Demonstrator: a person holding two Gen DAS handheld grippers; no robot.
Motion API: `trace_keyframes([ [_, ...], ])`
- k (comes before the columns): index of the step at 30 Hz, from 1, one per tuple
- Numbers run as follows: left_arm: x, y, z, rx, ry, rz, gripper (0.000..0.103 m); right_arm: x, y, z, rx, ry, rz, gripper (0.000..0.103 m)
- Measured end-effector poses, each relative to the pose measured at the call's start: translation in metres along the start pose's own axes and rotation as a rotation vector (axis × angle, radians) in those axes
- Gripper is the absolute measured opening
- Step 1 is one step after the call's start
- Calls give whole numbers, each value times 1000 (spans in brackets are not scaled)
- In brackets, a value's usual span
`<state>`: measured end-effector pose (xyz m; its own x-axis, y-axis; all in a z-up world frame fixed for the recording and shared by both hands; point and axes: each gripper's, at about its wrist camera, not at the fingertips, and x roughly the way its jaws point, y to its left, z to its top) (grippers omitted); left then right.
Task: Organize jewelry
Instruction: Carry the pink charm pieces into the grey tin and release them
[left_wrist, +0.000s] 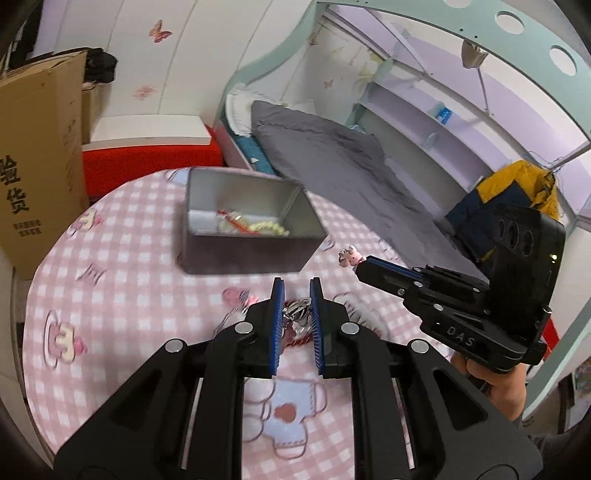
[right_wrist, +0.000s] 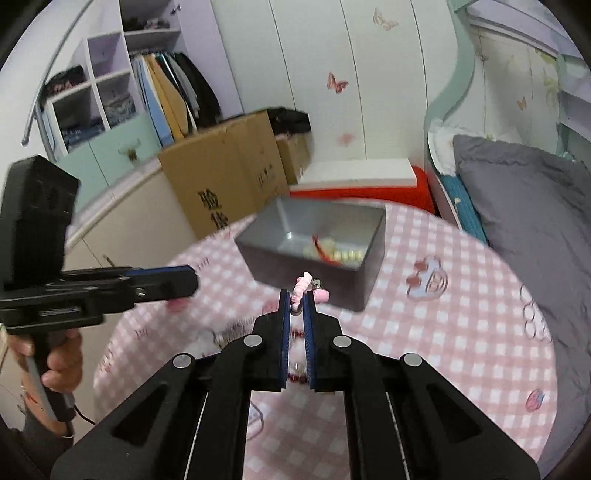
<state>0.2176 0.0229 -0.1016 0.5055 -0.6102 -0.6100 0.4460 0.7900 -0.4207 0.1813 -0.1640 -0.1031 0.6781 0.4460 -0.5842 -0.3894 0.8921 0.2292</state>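
A grey open box stands on the pink checked tablecloth and holds a pale bead string with a red cord. My left gripper is closed on a silver charm piece with a dark red cord, just above the cloth, near the box's front. My right gripper is shut on a pink charm; it holds it just before the box. The right gripper also shows in the left wrist view, with the pink charm at its tips.
A small pink trinket lies on the cloth left of my left gripper. A cardboard carton stands to the left of the table, a red-and-white bench behind it. A bed with grey bedding lies to the right.
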Motion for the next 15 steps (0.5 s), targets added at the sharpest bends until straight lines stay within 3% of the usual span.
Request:
trace_keyframes([
  [8,26,5,52,-22,22,-46,14,10,-5,37,7,-29,38,6],
  [15,61,16,73,-27,74,22,14,48,-19,49,34,28,54,6],
])
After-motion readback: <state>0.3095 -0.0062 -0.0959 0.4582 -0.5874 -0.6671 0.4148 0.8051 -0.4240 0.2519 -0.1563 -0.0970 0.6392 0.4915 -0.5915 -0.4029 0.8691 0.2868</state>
